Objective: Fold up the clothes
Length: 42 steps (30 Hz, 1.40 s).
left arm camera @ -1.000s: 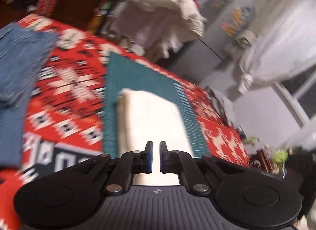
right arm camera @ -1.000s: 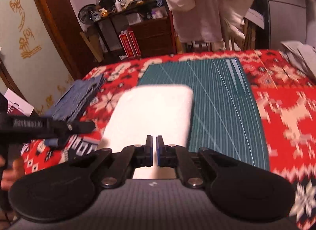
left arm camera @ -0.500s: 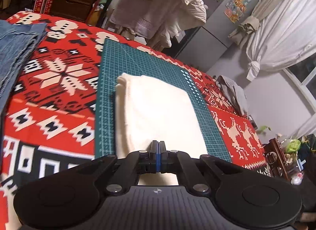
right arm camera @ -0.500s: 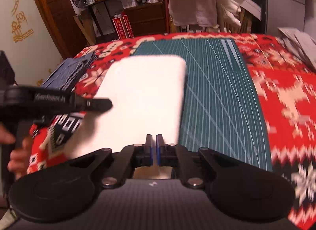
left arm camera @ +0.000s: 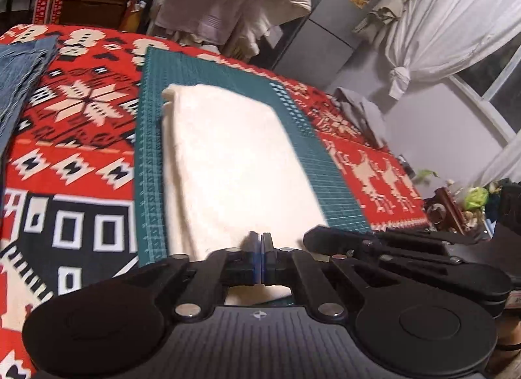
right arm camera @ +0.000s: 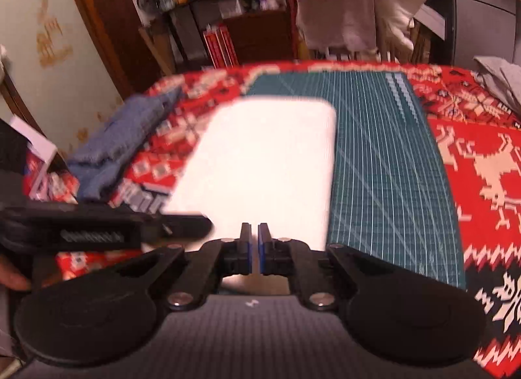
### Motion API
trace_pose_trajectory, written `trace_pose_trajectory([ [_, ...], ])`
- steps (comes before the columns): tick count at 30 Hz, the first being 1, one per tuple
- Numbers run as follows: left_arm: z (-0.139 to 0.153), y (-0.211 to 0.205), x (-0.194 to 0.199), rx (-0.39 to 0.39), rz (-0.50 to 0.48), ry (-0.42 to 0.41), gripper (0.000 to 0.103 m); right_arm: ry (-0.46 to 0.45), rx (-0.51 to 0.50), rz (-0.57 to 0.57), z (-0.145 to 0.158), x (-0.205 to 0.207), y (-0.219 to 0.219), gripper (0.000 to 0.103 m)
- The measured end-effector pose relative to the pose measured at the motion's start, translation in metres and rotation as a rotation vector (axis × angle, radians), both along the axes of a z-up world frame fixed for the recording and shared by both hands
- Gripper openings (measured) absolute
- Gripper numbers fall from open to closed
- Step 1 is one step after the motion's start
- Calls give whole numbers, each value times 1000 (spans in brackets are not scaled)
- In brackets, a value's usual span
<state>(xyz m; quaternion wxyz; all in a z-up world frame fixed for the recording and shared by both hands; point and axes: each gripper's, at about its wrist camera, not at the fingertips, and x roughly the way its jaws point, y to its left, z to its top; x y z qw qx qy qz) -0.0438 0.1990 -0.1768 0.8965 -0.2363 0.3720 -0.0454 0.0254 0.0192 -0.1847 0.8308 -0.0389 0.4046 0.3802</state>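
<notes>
Ahead of the black left gripper (left arm camera: 261, 256), with blue lining its pads, a cream-white folded cloth (left arm camera: 234, 164) is lying on a teal cutting mat (left arm camera: 148, 138) ruled with pale grid lines; under both, a red blanket (left arm camera: 81, 111) is showing white snowflakes, reindeer and black blocks; to the gripper's left, faded blue denim (left arm camera: 19, 76) is sitting; beyond, white curtains (left arm camera: 439, 20) are hanging.

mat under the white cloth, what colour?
Teal mat with pale grid lines; right wrist view shows it best.
</notes>
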Motion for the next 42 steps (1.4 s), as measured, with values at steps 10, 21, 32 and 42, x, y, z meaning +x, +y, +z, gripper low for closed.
trace_pose_trajectory([
  [10,4,4,-28,-23,36,-35,2,20,18,13,3,-16,-20,6],
  [21,-5,9,-24,16,99,-41,3,14,30,79,-6,-14,26,5],
  [32,19,24,13,-53,111,-92,2,-34,61,18,21,21,20,6],
  [42,4,45,45,-21,173,-54,1,0,36,-14,0,56,36,4],
])
